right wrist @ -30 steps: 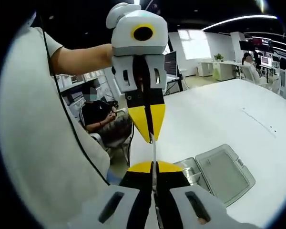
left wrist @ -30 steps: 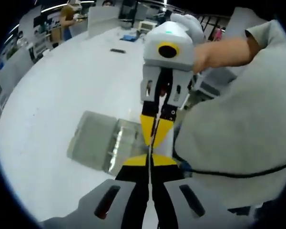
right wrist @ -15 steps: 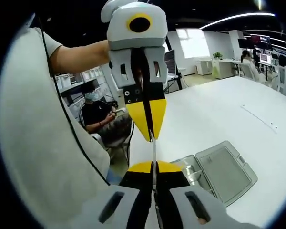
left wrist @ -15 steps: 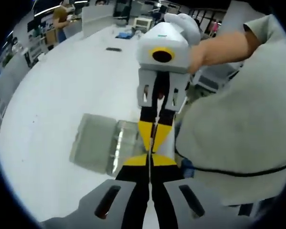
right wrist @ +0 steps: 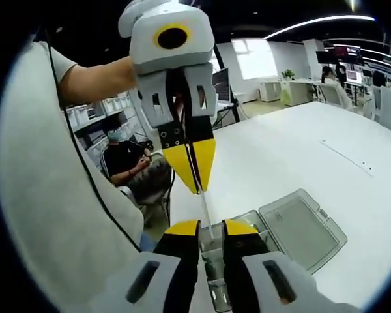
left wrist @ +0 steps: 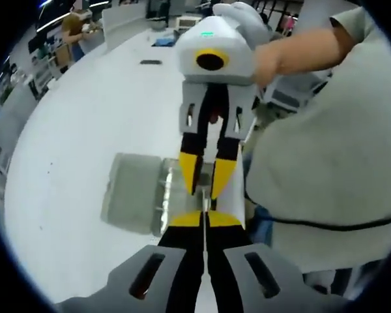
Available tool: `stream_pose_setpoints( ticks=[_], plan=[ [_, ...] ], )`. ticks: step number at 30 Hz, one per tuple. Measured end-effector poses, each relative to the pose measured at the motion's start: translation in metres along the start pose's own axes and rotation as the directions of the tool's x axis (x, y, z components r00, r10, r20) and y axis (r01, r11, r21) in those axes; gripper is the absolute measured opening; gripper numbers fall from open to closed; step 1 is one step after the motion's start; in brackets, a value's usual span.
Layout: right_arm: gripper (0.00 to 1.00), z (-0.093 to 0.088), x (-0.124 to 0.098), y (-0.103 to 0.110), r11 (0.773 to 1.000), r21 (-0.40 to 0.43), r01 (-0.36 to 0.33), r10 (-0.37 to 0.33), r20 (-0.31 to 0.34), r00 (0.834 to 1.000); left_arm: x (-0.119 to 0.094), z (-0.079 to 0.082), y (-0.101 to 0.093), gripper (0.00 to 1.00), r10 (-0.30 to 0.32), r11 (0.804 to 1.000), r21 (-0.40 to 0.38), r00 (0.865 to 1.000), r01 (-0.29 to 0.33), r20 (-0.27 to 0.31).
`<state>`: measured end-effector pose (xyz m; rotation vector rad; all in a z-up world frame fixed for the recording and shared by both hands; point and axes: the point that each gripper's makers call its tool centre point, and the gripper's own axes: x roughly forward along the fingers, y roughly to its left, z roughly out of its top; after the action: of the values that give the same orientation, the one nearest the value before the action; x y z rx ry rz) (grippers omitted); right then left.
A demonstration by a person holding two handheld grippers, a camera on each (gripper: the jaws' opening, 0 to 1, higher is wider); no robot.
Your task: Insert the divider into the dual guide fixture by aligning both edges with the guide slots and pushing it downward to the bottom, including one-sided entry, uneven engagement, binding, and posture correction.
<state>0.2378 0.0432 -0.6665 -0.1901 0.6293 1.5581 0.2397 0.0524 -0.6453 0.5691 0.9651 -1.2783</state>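
Note:
The divider (right wrist: 204, 207) is a thin clear sheet seen edge-on, held above the table. My left gripper (left wrist: 205, 219) is shut on its lower edge in the left gripper view. In the right gripper view the left gripper (right wrist: 193, 171) comes down from the top, its yellow tips pinched on the sheet. My right gripper (right wrist: 212, 228) stands open, with the divider loose in the gap between its tips. From the left gripper view the right gripper (left wrist: 205, 175) also has its tips apart. The clear plastic guide fixture (left wrist: 135, 193) (right wrist: 298, 225) lies on the white table below both grippers.
The white table (left wrist: 91, 117) stretches far behind the fixture, with small dark items at its far end. A person's grey sleeve and torso (left wrist: 326, 143) stand close beside the grippers. Another person (right wrist: 125, 166) sits past the table's edge.
My right gripper's jaws have parted and let go of the divider. The left gripper stays shut on it. Both views have shifted a little with the hands.

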Motion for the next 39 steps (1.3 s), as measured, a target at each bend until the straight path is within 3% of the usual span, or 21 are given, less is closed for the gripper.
stream_pose_setpoints(
  ticks=[11,23,39],
  plan=[
    [0.16,-0.007,-0.006,-0.004,0.999,0.019,0.037,-0.037,-0.001,0.999,0.009,-0.015,0.005,0.0,0.024,1.0,-0.008,0.996,-0.025,-0.08],
    [0.23,-0.011,-0.01,-0.004,0.998,0.002,0.07,-0.07,-0.008,0.998,0.024,-0.028,0.015,0.0,0.066,0.997,0.042,0.98,-0.059,-0.19],
    [0.33,-0.017,-0.011,-0.001,0.997,-0.007,0.078,-0.078,-0.047,0.996,0.042,-0.043,0.018,0.0,0.084,0.996,0.044,0.971,-0.076,-0.222]
  ],
)
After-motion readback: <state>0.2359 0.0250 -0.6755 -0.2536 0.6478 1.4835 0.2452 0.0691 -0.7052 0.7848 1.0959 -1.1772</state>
